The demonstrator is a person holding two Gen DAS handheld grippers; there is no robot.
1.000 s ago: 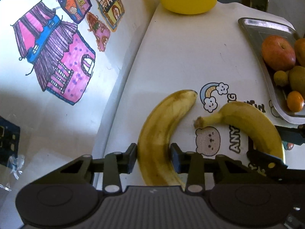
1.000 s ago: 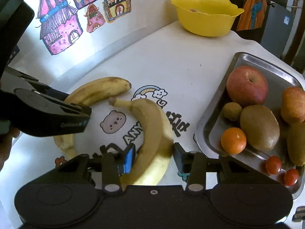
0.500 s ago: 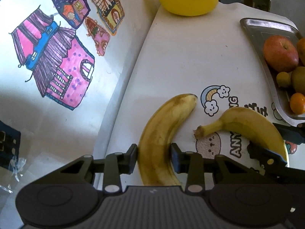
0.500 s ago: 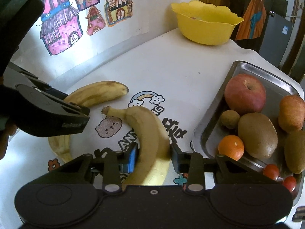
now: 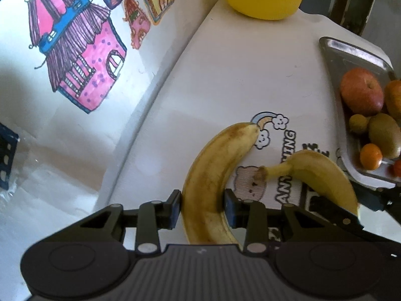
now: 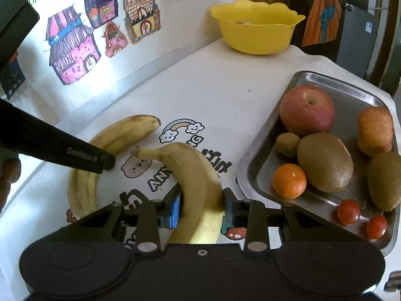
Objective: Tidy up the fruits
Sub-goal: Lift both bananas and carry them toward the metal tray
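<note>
Two bananas lie on a white table (image 6: 220,87) printed with cartoons. A brown-spotted banana (image 5: 213,165) runs between the fingers of my left gripper (image 5: 201,200), which is shut on its lower half. To the right, a cleaner yellow banana (image 6: 193,173) sits in my right gripper (image 6: 201,200), whose pads press on its middle. Its stem points at the spotted banana (image 6: 120,135). One black finger (image 6: 82,154) of the left gripper crosses the right wrist view. The yellow banana (image 5: 323,175) also appears in the left wrist view.
A steel tray (image 6: 345,87) at the right holds an apple (image 6: 307,110), kiwis, an orange (image 6: 289,180) and cherry tomatoes (image 6: 348,210). A yellow bowl (image 6: 255,35) stands at the table's far end. A wall with house drawings (image 5: 80,57) borders the left side.
The right gripper's jaws have drawn in onto the yellow banana, and its stem has shifted slightly. The left gripper has kept its grip and rolled a little.
</note>
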